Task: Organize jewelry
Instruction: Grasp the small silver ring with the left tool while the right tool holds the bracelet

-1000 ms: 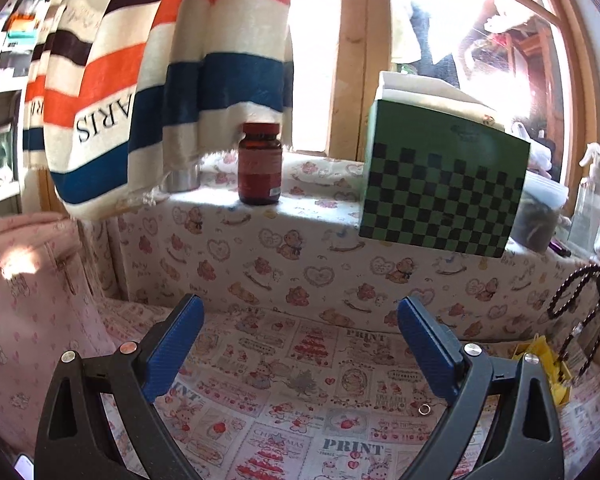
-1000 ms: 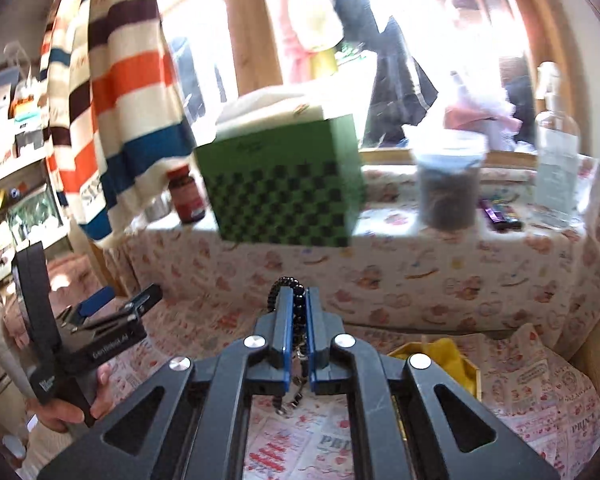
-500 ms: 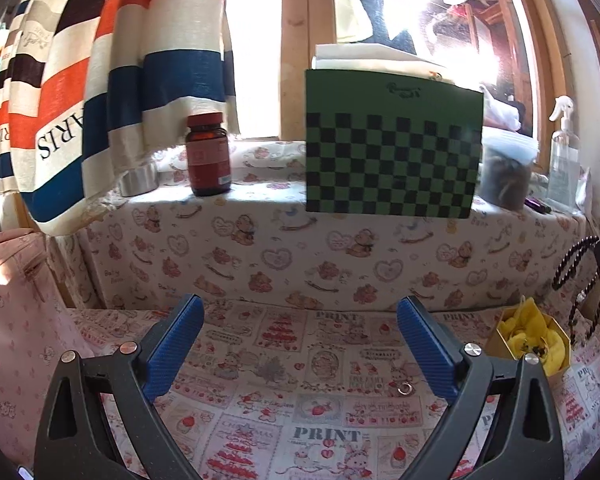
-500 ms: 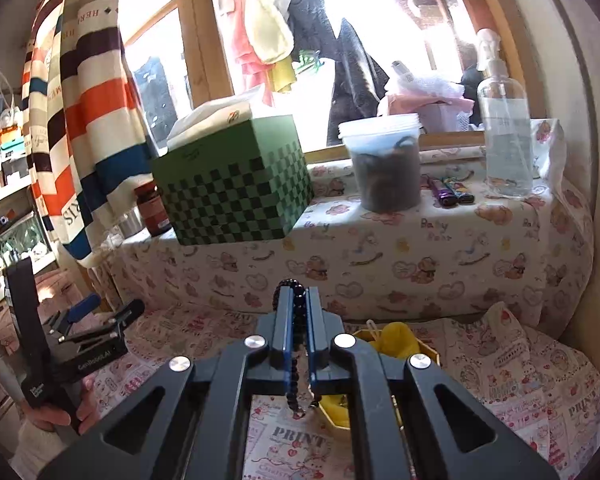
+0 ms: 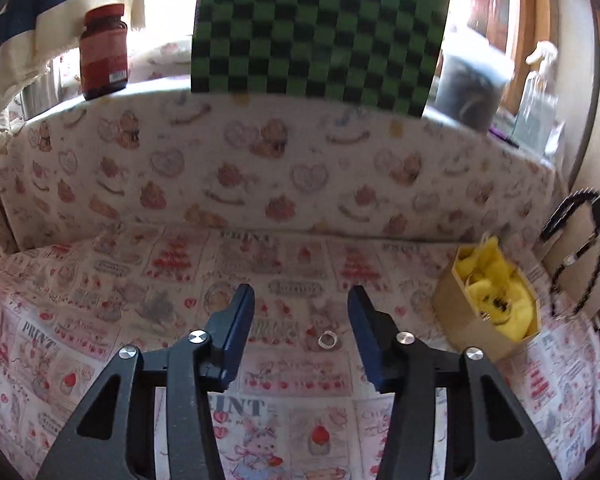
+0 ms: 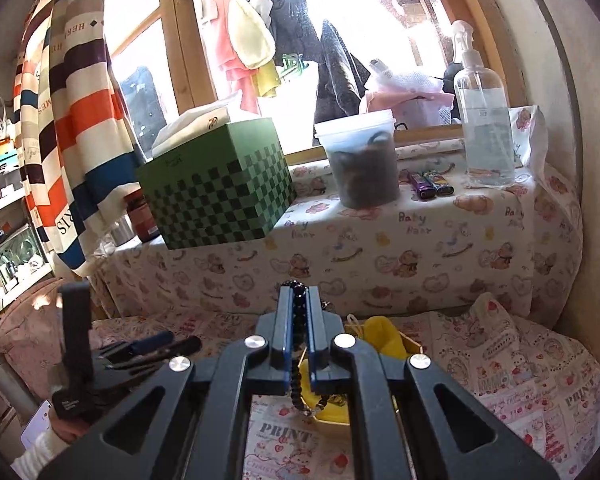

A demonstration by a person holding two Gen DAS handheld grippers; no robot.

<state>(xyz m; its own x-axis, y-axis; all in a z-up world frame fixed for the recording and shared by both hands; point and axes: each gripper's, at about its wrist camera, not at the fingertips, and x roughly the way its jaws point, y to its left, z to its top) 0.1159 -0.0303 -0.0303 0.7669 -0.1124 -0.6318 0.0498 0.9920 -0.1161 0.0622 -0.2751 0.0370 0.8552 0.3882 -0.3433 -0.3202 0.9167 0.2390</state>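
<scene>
At the far left, on the cloth-covered ledge [image 5: 260, 152] under the window, a brown jar [image 5: 103, 53] with a red lid stands upright, and beside it to the right is a green checkered box [image 5: 320, 36]. Lower, the left gripper [image 5: 301, 304] points down at the printed cloth [image 5: 100, 320], and its jaws are closing; a small silver ring [image 5: 327, 339] lies flat on the cloth between the two blue fingers, but the pads are apart from it. To the right of the ring, a small cardboard box [image 5: 472, 320] lined with yellow material sits on the same cloth, with some small dark pieces inside. At the right edge, the right gripper [image 6: 299, 296] is fully closed on a string of dark beads [image 6: 298, 360], which hangs in loops above and just beside the box. In the right wrist view the beads hang down between the fingers over the yellow lining [image 6: 384, 340].
</scene>
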